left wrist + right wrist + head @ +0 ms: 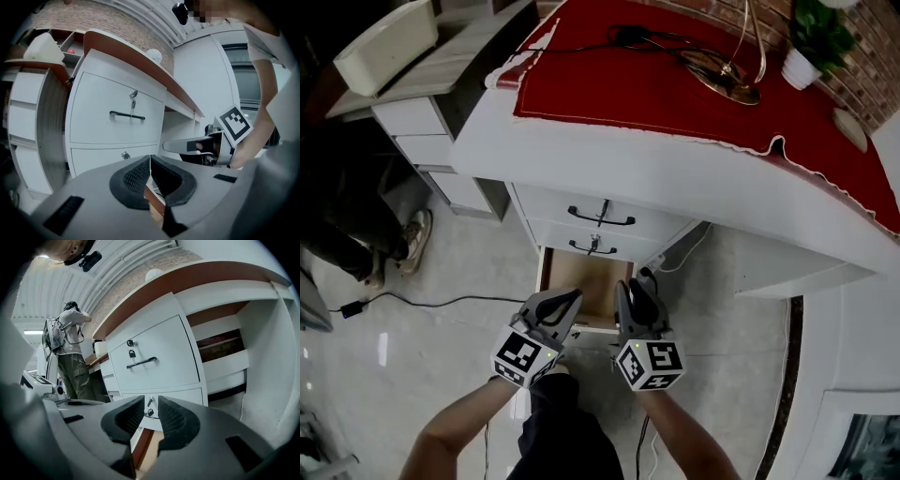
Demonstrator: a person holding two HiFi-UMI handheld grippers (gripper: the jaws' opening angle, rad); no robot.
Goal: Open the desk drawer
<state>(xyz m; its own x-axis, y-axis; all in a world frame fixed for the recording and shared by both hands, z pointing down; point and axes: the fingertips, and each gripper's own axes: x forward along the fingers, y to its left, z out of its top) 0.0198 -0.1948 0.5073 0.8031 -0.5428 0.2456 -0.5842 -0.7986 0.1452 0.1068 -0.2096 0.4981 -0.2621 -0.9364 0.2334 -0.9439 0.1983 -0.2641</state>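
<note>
The white desk (675, 173) has a stack of drawers beneath it. The top drawer (602, 217) and the middle drawer (592, 248) are closed, each with a black handle. The lowest drawer (586, 286) is pulled out and shows its wooden inside. Both grippers hang in the air just in front of this drawer and touch nothing. My left gripper (572, 296) (150, 161) has its pads together and holds nothing. My right gripper (630, 287) (151, 404) has a narrow empty gap between its pads. The open drawer's wooden edge (143, 448) shows below them.
A red cloth (675, 75) covers the desktop, with a gold lamp base (722, 75) and a potted plant (811, 42). Floor cables and a power strip (649, 272) lie right of the drawers. Another cabinet (427, 131) and someone's shoe (414, 239) are at left. A person (70, 357) stands beyond.
</note>
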